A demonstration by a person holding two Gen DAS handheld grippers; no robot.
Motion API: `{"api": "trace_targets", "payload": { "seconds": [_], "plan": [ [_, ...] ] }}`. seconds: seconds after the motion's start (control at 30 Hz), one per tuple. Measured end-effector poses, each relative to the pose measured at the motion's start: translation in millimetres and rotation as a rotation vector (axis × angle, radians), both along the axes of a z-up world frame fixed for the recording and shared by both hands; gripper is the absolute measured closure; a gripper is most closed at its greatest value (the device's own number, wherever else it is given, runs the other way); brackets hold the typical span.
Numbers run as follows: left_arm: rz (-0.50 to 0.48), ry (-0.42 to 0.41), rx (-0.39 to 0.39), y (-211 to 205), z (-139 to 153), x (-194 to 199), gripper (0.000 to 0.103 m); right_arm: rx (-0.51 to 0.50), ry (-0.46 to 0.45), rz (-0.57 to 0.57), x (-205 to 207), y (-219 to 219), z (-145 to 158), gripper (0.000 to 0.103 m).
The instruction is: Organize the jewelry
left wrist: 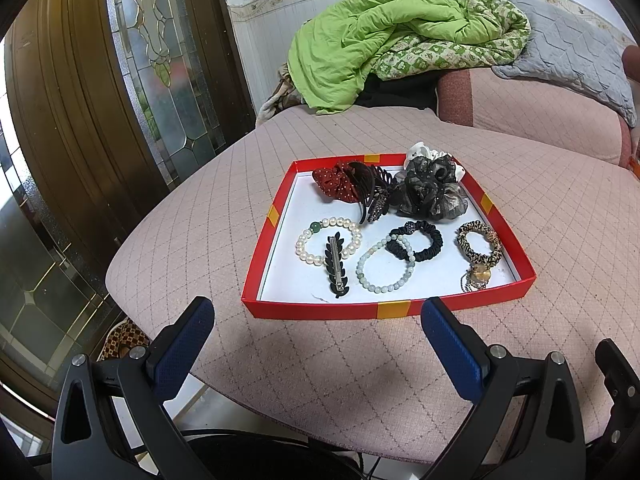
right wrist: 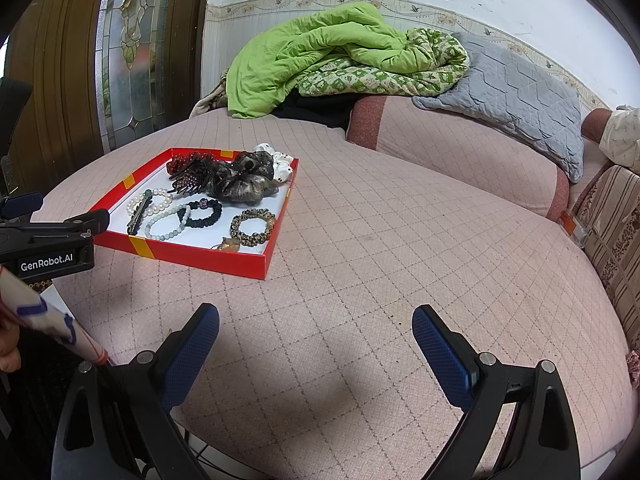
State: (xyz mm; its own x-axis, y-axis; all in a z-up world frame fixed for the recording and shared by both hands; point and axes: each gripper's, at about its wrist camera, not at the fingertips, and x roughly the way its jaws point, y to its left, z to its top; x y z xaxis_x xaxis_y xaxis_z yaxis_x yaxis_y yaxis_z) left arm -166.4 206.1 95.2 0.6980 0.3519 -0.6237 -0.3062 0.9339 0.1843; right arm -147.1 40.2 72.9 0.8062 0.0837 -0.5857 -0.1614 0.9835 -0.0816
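A shallow red tray point(left wrist: 316, 309) with a white floor lies on the pink quilted cushion. In it lie a pearl bracelet point(left wrist: 306, 240), a black leaf hair clip point(left wrist: 336, 266), a pale green bead bracelet point(left wrist: 370, 280), a black scrunchie point(left wrist: 430, 240), a leopard scrunchie point(left wrist: 478, 244), a dark claw clip point(left wrist: 370, 192), a red dotted bow point(left wrist: 332, 186) and a grey organza scrunchie point(left wrist: 432, 192). My left gripper point(left wrist: 318, 314) is open and empty, just short of the tray's near wall. My right gripper point(right wrist: 316, 322) is open and empty over bare cushion, right of the tray point(right wrist: 208, 254).
A green quilt point(left wrist: 360, 40) and a grey pillow point(left wrist: 568, 52) are piled at the back. A wooden door with patterned glass point(left wrist: 152, 60) stands left. The cushion's edge point(left wrist: 132, 308) drops off at the left. The left gripper's body point(right wrist: 48, 244) shows at the left of the right wrist view.
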Motion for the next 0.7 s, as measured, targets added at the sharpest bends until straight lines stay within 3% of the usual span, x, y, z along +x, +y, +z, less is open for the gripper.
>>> {"api": "trace_targets", "payload": {
  "seconds": [0.7],
  "plan": [
    [-0.002,0.001,0.003,-0.3,-1.6,-0.8,0.0,0.001,0.002,0.002,0.4,-1.0,-0.4,0.004]
  ]
}}
